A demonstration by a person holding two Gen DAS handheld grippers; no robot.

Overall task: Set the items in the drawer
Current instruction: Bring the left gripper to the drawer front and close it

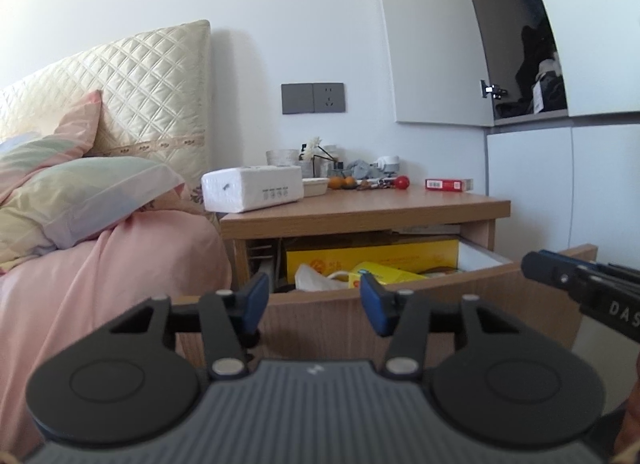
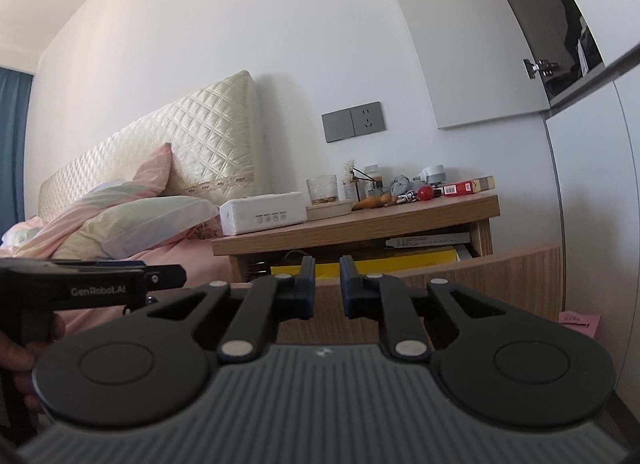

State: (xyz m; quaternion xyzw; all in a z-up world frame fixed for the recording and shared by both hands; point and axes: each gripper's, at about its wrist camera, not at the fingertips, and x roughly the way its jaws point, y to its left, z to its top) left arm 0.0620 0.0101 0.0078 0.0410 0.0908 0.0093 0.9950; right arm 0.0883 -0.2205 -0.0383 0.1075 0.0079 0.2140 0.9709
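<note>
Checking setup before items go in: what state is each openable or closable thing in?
Drawer: pulled open, boxes and a bag inside.
Cupboard door: swung open.
Left gripper: open, empty.
Right gripper: open by a narrow gap, empty.

The right wrist view shows "GenRobot.AI" in pale letters on the side of the left gripper (image 2: 100,284), the black tool at the left edge. In the left wrist view the right gripper (image 1: 600,292) carries pale capitals along its side, cut off by the picture edge; "DAS" is all that reads. The white box (image 1: 252,188) on the desk has a row of small symbols with tiny captions, too small to read. The red pack (image 1: 448,184) bears a barcode label, and the yellow box (image 1: 372,254) in the drawer bears print; neither is legible.
</note>
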